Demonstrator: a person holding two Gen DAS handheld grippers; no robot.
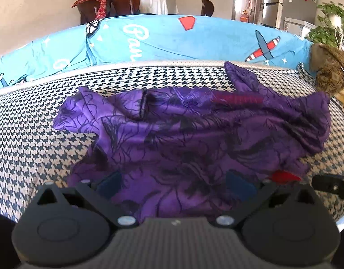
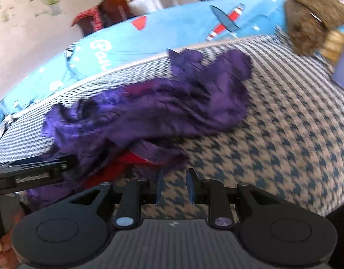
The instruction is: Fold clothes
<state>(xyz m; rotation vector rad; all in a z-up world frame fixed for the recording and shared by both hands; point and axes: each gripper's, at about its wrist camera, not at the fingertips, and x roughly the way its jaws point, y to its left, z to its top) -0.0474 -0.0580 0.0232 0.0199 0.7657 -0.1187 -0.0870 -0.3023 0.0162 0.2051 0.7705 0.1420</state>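
A crumpled purple garment [image 1: 194, 130] with dark line print lies on the houndstooth cover [image 1: 33, 139]. My left gripper [image 1: 174, 185] stands wide open over its near edge, with the purple cloth lying between the two blue pads [image 1: 109, 183]. A red patch of fabric [image 1: 284, 177] shows at the garment's near right corner. In the blurred right wrist view the garment [image 2: 172, 107] lies ahead and to the left. My right gripper [image 2: 175, 186] hovers over bare cover beside it, its fingers a narrow gap apart with nothing between them. The left gripper's black body [image 2: 33, 174] reaches in from the left.
A blue blanket with aeroplane print [image 1: 172, 40] runs along the far edge of the cover. A brown patterned cushion [image 1: 331, 69] sits at the far right corner. Chairs [image 1: 118, 2], a fridge [image 1: 284, 4] and a plant [image 1: 333, 22] stand behind. A hand [image 2: 6, 246] shows at the lower left.
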